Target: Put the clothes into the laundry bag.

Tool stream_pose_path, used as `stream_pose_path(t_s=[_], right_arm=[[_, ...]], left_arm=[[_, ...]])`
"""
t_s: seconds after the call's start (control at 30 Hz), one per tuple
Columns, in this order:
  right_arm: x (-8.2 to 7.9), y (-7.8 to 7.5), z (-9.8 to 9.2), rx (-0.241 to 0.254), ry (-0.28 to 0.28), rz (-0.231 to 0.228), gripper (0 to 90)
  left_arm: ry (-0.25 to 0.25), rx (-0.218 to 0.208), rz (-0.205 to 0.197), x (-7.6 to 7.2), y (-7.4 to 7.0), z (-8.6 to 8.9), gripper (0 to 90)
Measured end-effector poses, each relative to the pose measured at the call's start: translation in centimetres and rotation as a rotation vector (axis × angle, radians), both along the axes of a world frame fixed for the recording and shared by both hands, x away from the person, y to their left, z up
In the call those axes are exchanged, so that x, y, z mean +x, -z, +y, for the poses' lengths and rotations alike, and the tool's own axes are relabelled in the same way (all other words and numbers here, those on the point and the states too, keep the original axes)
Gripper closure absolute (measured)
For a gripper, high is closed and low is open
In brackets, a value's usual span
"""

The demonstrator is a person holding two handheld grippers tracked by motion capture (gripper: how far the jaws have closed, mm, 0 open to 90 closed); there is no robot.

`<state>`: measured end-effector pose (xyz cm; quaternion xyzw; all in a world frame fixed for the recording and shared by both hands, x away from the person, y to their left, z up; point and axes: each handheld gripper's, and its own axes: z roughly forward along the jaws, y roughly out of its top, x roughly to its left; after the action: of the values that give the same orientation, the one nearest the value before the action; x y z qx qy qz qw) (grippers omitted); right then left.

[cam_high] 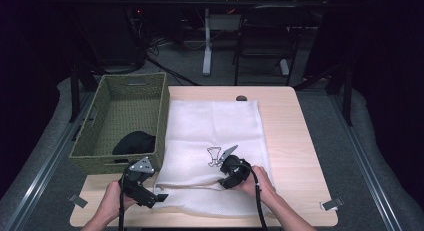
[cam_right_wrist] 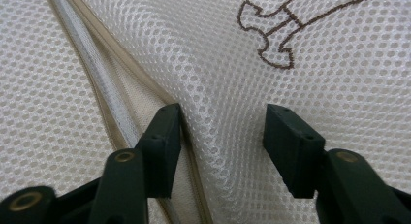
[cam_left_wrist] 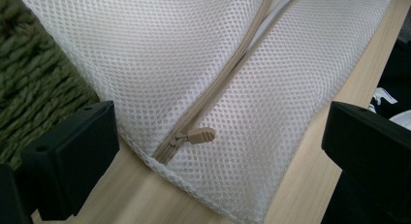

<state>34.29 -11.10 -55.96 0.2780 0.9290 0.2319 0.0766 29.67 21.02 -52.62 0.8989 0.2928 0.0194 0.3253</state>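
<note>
White mesh laundry bag point(cam_high: 212, 141) lies flat mid-worktop point(cam_high: 295, 141), right of green basket point(cam_high: 125, 116). Left gripper point(cam_left_wrist: 213, 151) open around zipper pull point(cam_left_wrist: 196, 135) at near-left corner. Right gripper point(cam_right_wrist: 220, 136) half-closed astride a mesh fold, not clamped. Pinch fabric beside zipper, then pull tab straight.

A white mesh laundry bag point(cam_high: 212, 136) with a brown outline drawing stitched on it is lying flat on the light wooden table, its left edge lying against the green woven basket. Its beige zipper is running along the near edge, the pull tab point(cam_left_wrist: 199, 135) sitting at the corner.
</note>
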Motion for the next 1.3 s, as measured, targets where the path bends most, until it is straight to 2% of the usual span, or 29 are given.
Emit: stream_pose_path(t_s=[0.13, 0.23, 0.3, 0.33, 0.5, 0.57, 0.63, 0.83, 1.03, 1.13, 1.27, 1.3], right_arm=[[-0.2, -0.2, 0.2, -0.009, 0.015, -0.010, 63.9], [-0.3, -0.3, 0.5, -0.007, 0.038, -0.015, 77.1], [-0.3, -0.2, 0.5, -0.003, 0.049, -0.009, 81.2], [-0.3, -0.3, 0.5, -0.004, 0.047, -0.012, 82.9], [-0.2, -0.7, 0.5, -0.006, 0.038, -0.017, 84.0], [-0.1, -1.2, 0.4, 0.005, 0.033, -0.039, 84.8], [-0.2, -1.3, 0.4, 0.004, 0.035, -0.040, 84.8], [-0.5, -2.7, 0.0, 0.047, 0.038, -0.094, 85.3], [-0.6, -3.7, -0.3, 0.079, 0.043, -0.122, 85.6], [-0.8, -4.1, -0.4, 0.088, 0.040, -0.141, 85.8], [-0.8, -4.3, -0.5, 0.096, 0.039, -0.144, 85.9], [-0.8, -4.3, -0.5, 0.094, 0.037, -0.145, 85.9]], left_arm=[[0.009, 0.010, -0.035, 0.0, -0.2, 0.0, 0.2], [0.010, -0.006, -0.039, -0.1, -0.3, 0.3, 0.1], [0.016, -0.012, -0.042, -0.3, -0.4, 0.4, 0.1], [0.016, 0.001, -0.043, -0.3, -0.5, 0.4, 0.1], [0.024, 0.013, -0.043, -0.3, -0.5, 0.5, 0.2], [0.021, 0.013, -0.046, -0.4, -0.5, 0.5, 0.3], [0.020, 0.013, -0.054, -0.4, -0.6, 0.6, 0.3], [0.021, 0.004, -0.066, -0.2, -0.8, 0.6, 0.7], [0.032, -0.010, -0.058, -0.1, -1.2, 0.6, 0.7], [0.045, -0.002, -0.058, -0.3, -1.6, 0.6, 1.2], [0.078, -0.001, -0.059, -0.4, -2.2, 0.7, 1.8], [0.085, 0.012, -0.062, -0.4, -2.4, 0.7, 1.8]])
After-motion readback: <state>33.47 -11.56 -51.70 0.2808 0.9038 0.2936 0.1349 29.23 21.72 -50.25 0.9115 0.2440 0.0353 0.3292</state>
